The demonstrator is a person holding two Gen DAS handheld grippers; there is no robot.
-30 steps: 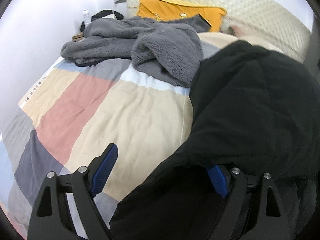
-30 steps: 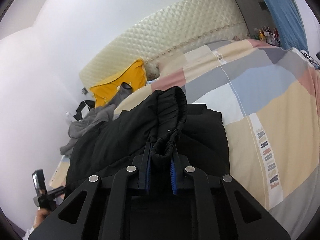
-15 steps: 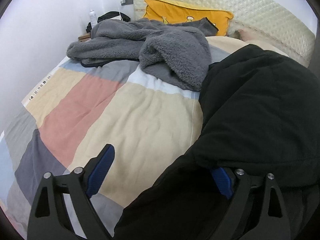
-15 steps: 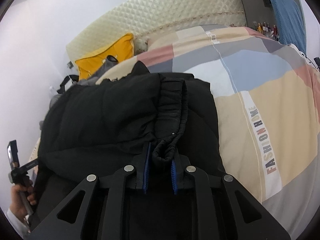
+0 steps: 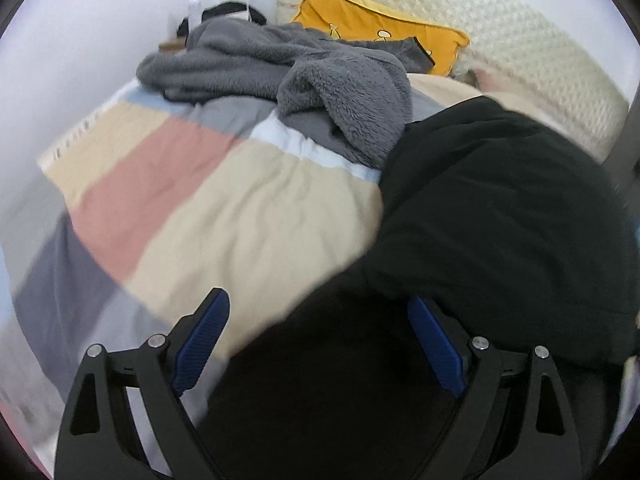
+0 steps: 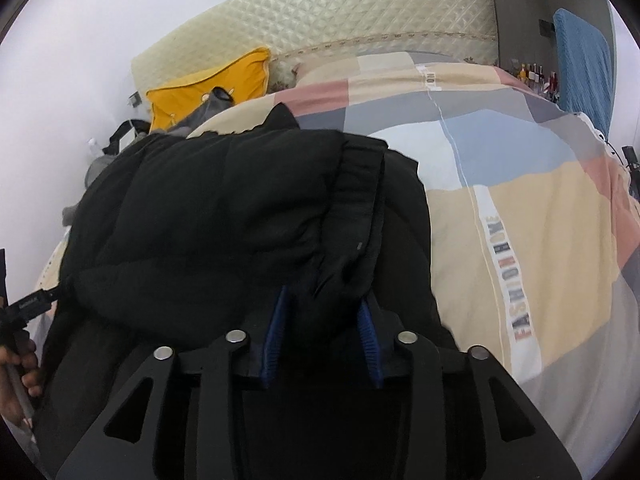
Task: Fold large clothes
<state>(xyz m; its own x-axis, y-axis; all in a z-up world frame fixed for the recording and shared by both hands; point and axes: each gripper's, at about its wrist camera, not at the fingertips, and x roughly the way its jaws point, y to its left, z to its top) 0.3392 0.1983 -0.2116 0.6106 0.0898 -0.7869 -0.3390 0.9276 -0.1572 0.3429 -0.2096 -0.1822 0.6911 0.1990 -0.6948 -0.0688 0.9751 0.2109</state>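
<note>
On bed (image 6: 540, 248) — black jacket (image 6: 224, 216) folded over.
R gripper (image 6: 322, 320) pinches jacket hem; L gripper (image 5: 316, 320) spread wide — fabric between.

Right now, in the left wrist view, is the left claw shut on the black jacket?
No, the left claw stands wide open over the black jacket.

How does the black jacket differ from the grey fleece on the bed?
The black jacket is smooth and padded; the grey fleece is fluffy. The jacket lies near the grippers, with its edge between the right gripper fingers; the fleece lies crumpled, farther off by the yellow pillow. Both rest on the quilt.
</note>
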